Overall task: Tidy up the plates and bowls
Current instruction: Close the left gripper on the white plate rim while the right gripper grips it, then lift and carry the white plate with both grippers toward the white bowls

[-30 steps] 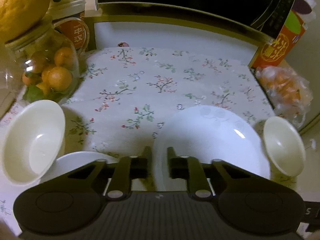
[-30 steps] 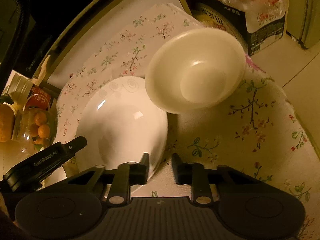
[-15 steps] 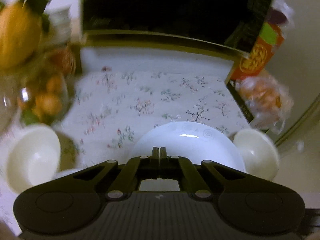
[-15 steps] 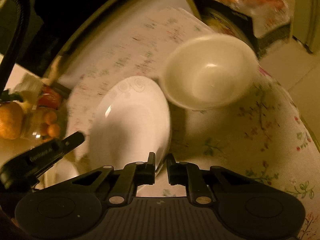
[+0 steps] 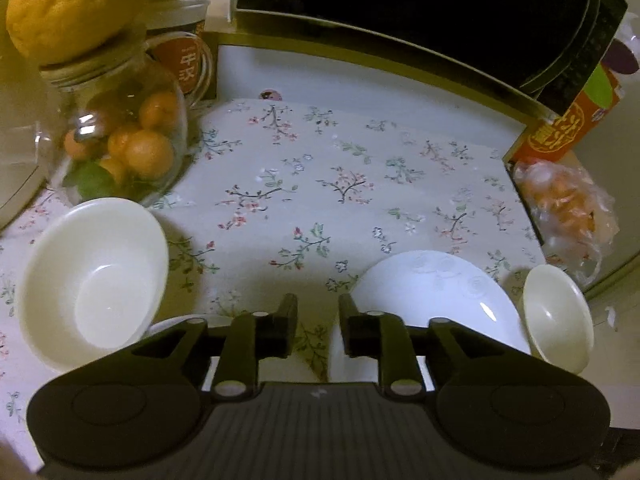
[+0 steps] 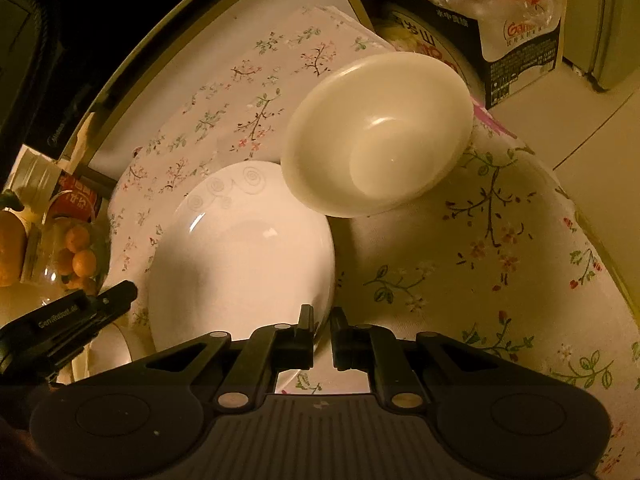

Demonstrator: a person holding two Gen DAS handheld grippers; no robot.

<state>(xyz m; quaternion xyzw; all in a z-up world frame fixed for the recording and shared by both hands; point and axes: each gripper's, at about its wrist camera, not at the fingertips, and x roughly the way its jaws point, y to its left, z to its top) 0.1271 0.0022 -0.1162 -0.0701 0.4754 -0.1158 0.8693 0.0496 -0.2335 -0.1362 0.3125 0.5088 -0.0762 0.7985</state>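
A white plate (image 5: 436, 300) with swirl marks lies on the floral cloth; it also shows in the right wrist view (image 6: 240, 260). My right gripper (image 6: 322, 322) is shut on the plate's near rim. A cream bowl (image 6: 376, 136) sits just beyond the plate, to the right (image 5: 556, 312). Another white bowl (image 5: 92, 280) stands at the left. My left gripper (image 5: 318, 314) is open and empty over the cloth, just left of the plate. A second white dish (image 5: 176, 322) shows partly under its left finger.
A glass jar of oranges (image 5: 124, 132) and a large yellow fruit (image 5: 72, 4) stand at the back left. A black microwave (image 5: 420, 12) fills the back. An orange carton (image 5: 568, 120) and a bag of fruit (image 5: 564, 208) sit at the right edge.
My left gripper shut half a second ago and has opened again, now left of the plate. My right gripper has closed onto the plate's rim.
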